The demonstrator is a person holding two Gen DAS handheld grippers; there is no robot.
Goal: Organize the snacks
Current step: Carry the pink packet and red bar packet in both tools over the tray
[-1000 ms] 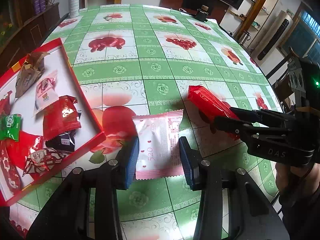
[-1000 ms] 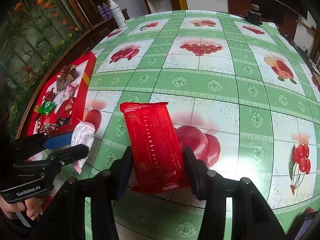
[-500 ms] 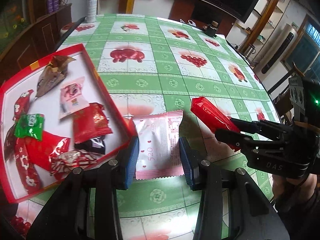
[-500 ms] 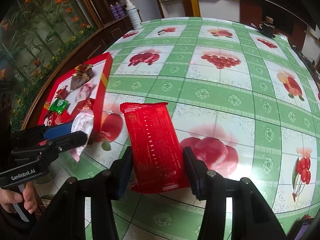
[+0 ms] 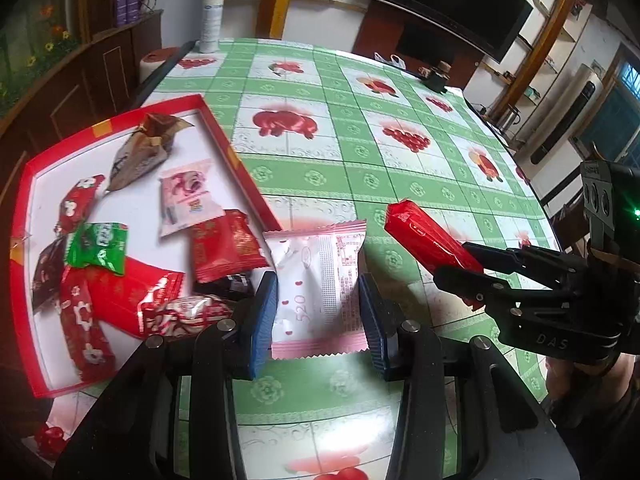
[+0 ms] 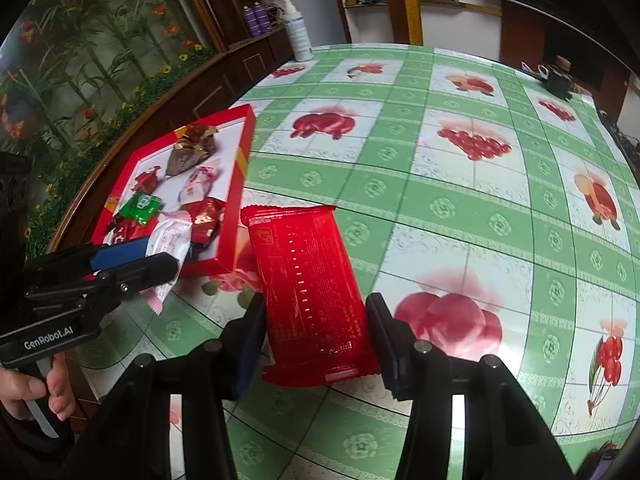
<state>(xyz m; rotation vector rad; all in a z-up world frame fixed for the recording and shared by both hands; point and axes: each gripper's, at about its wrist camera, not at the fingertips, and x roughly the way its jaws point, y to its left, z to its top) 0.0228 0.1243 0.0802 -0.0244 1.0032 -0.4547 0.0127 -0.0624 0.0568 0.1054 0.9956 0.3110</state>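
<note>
My left gripper (image 5: pixel 318 316) is shut on a white and pink snack packet (image 5: pixel 320 284), held in the air over the near right corner of the red tray (image 5: pixel 236 162). In the right wrist view the same left gripper (image 6: pixel 160 258) holds the white packet (image 6: pixel 168 240) at the tray (image 6: pixel 234 184). The right gripper (image 6: pixel 314 336) is shut on a flat red snack packet (image 6: pixel 308 280), lifted above the table to the right of the tray. From the left wrist view, that red packet (image 5: pixel 424 238) sticks out of the right gripper (image 5: pixel 468 268).
Several wrapped snacks lie in the tray, among them a green one (image 5: pixel 98 248) and a brown one (image 5: pixel 140 148). A white spray bottle (image 5: pixel 211 20) stands at the far table edge, a small dark object (image 6: pixel 558 76) at the far right. A hand (image 6: pixel 28 390) grips the left tool.
Both grippers have lifted and shifted left toward the tray with their packets. The tray now shows more fully in the left wrist view. Both grips are unchanged.
</note>
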